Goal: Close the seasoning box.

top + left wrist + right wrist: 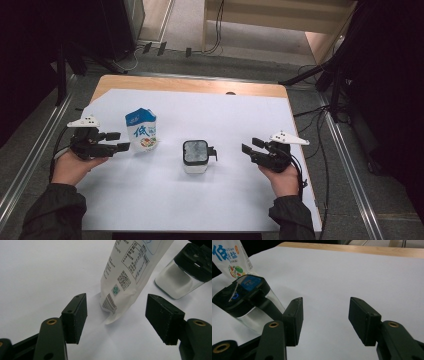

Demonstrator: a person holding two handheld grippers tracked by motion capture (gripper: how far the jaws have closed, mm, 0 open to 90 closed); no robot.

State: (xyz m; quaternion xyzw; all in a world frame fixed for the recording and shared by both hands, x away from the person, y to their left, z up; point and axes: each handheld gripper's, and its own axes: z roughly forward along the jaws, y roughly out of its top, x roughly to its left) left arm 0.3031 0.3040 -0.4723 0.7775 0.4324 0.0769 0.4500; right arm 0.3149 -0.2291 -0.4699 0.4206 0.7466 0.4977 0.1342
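The high view looked down from above the person's side of the table (200, 86), facing forward, far enough to take in the whole white sheet (210, 200) and some floor beyond. The left gripper view sat low and very near the sheet, looking along its own two jaws at the bottom of the bag (125, 277), with the jar (183, 272) farther off. The right gripper view also sat low, looking across the sheet toward the far wooden edge, with the jar (244, 302) near and the bag (230, 258) behind it. All three views shared the bag, the jar and the sheet.
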